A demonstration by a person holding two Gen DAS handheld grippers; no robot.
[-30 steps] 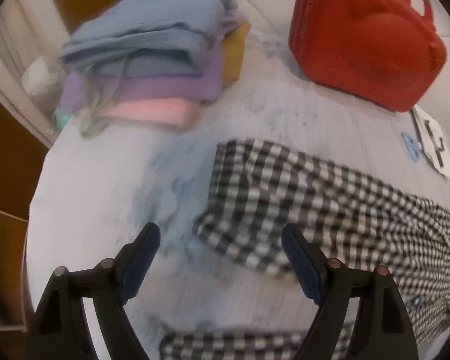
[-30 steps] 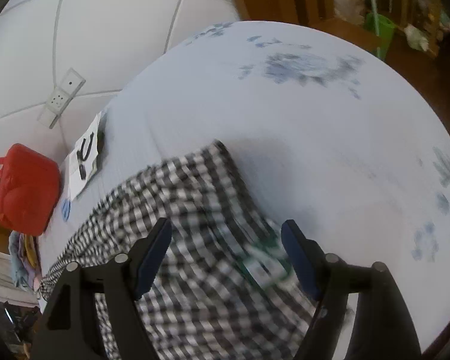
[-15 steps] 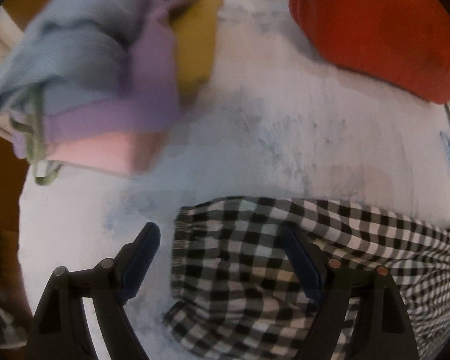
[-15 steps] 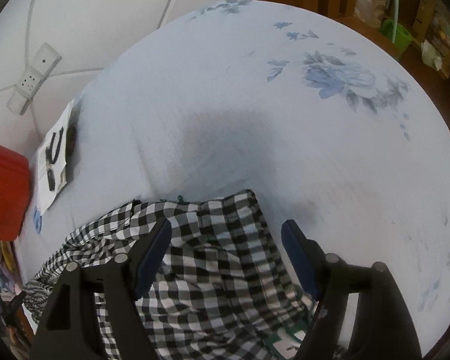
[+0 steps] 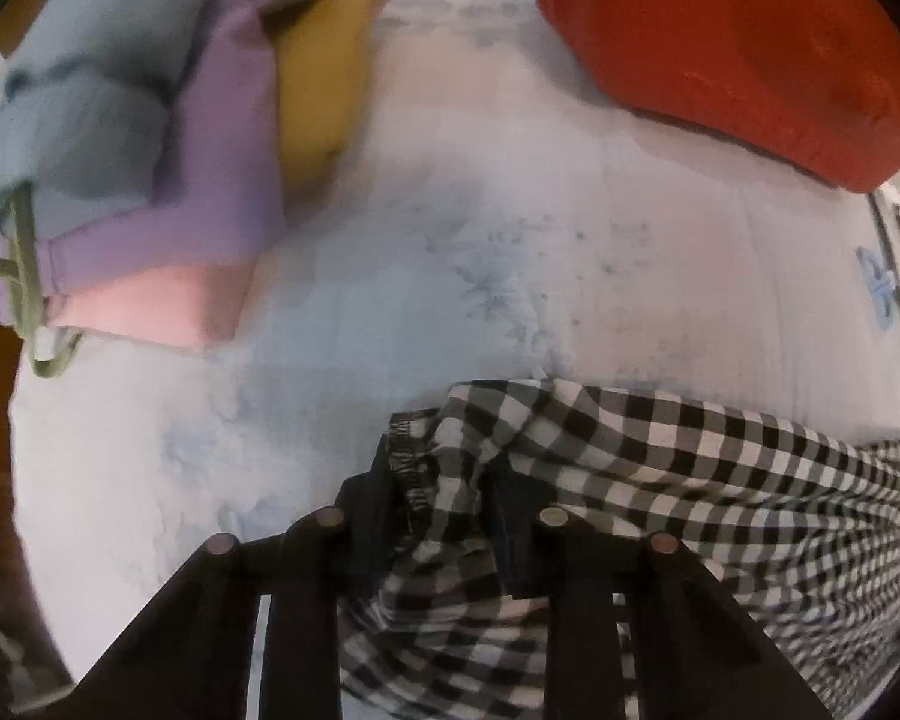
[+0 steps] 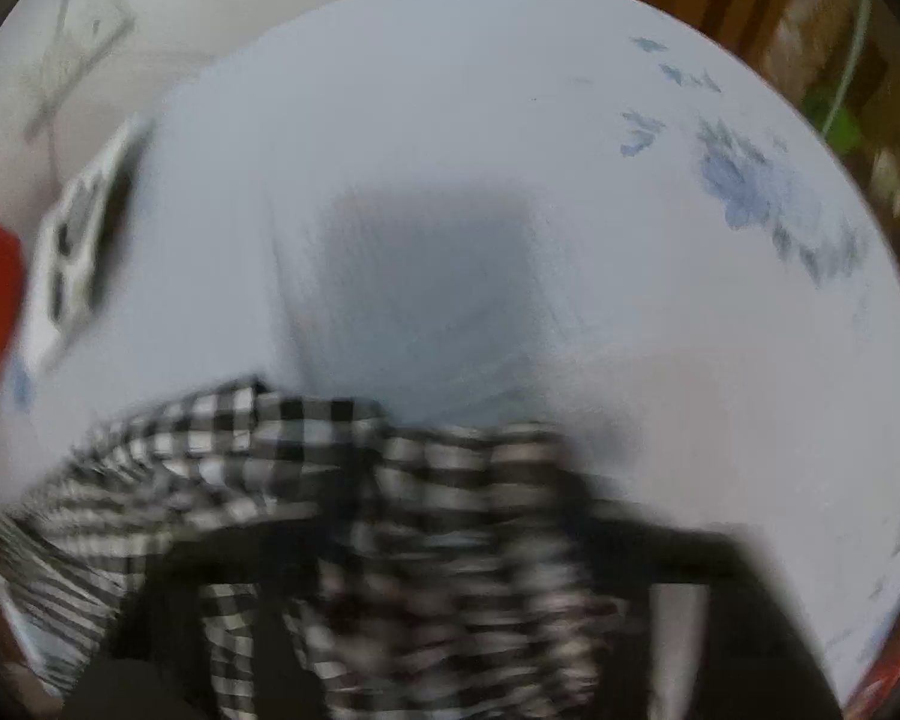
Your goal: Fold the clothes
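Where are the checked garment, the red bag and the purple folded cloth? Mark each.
checked garment (image 5: 660, 456), left wrist view, upper fold.
red bag (image 5: 720, 42), left wrist view, middle of its side.
purple folded cloth (image 5: 210, 138), left wrist view, top face.

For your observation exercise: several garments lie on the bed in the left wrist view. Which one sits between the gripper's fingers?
The black-and-white checked garment. Unlike the plain folded blue, purple, pink and mustard pieces stacked apart at upper left, it lies unfolded, bunched between the closing left gripper.

A red bag (image 5: 750, 48) sits on the floral bedsheet (image 5: 450, 240) near a printed card (image 6: 84, 240).
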